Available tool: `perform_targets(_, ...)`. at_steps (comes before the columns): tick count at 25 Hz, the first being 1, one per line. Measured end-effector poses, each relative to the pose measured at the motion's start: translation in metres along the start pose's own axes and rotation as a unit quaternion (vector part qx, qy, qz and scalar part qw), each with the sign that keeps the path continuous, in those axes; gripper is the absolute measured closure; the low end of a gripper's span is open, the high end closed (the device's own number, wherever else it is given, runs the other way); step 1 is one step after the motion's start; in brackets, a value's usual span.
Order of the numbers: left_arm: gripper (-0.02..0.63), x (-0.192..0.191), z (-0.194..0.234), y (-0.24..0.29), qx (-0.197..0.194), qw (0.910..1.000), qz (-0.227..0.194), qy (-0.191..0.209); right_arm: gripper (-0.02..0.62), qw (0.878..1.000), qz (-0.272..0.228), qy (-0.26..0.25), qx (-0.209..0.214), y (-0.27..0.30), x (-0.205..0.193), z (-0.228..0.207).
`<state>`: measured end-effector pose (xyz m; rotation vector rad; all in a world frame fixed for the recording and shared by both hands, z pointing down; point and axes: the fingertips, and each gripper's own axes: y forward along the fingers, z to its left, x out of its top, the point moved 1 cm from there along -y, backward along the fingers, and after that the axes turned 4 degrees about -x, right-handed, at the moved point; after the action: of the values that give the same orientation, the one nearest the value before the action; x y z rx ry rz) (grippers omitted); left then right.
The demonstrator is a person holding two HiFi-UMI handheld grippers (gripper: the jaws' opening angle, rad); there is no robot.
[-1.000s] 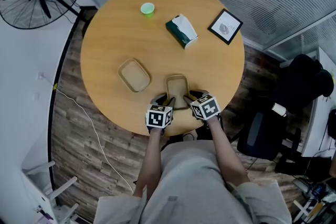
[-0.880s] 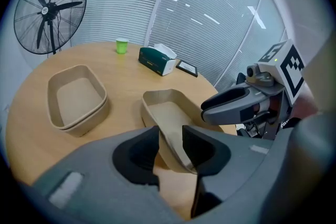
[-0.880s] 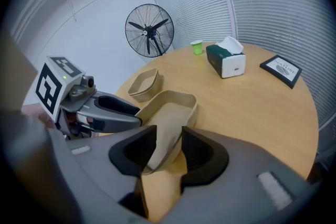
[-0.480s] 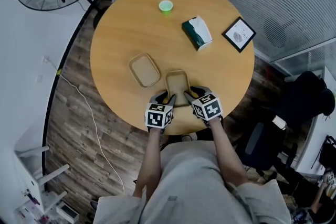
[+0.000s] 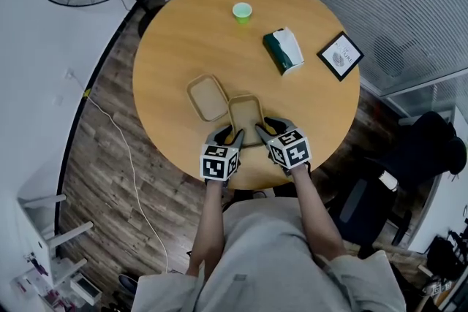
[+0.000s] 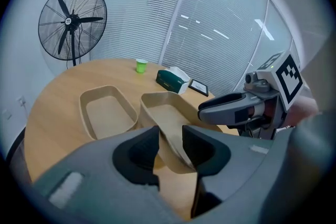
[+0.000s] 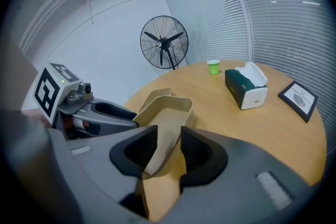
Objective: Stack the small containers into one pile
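Beige container (image 5: 246, 117), framed card (image 5: 341, 55), print blurred

The person's left forearm (image 5: 212, 219) and right forearm (image 5: 316, 212) reach forward side by side. The left gripper (image 5: 228, 135) and the right gripper (image 5: 269, 131) both point ahead and slant downward, close together, with their marker cubes on top. The left gripper's jaws pinch the left wall of a container (image 5: 246, 115) at its near end. The right gripper's jaws have just been closing, and the container's right wall is gripped between them.
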<state>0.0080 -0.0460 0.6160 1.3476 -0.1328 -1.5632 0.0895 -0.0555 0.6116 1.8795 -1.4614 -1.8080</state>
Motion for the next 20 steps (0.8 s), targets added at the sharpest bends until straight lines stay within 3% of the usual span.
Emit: perform_targets(20, 0.462, 0.028, 0.066, -0.041, 0.061, 0.9970, -0.039, -0.027, 0.460, 0.996, -0.023, -0.064, 0.055, 0.048, 0.069, 0.044)
